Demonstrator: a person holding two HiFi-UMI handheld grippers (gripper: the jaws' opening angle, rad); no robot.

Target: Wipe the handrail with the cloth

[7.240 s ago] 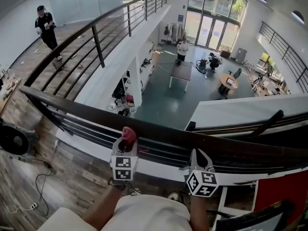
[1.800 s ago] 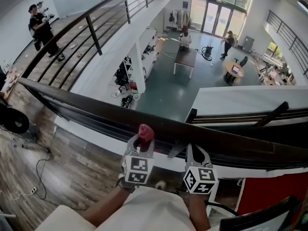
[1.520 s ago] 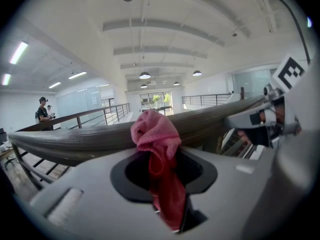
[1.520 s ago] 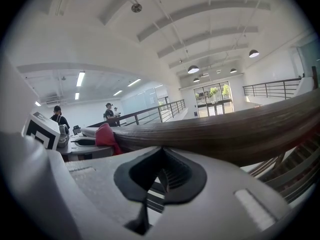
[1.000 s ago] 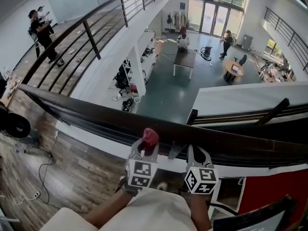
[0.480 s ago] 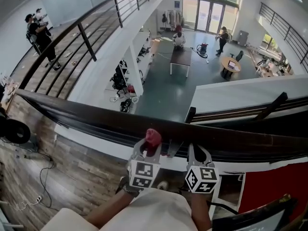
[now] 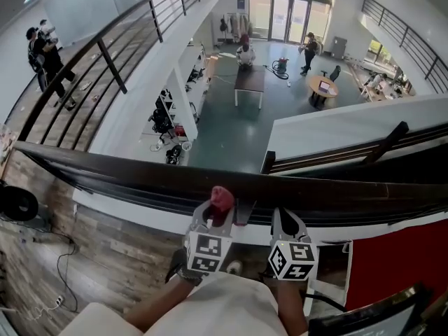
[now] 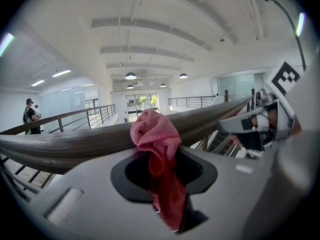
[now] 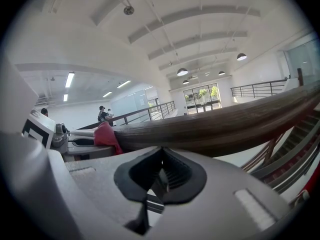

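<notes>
Dark handrail meets pink cloth clamped in left tool.

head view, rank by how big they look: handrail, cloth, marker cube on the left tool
1. handrail, spanning the whole frame.
2. marker cube on the left tool.
3. cloth, only the bunch past the tool showing.
The cube is nearer the camera, so its lead over the cloth is unsure.
</notes>
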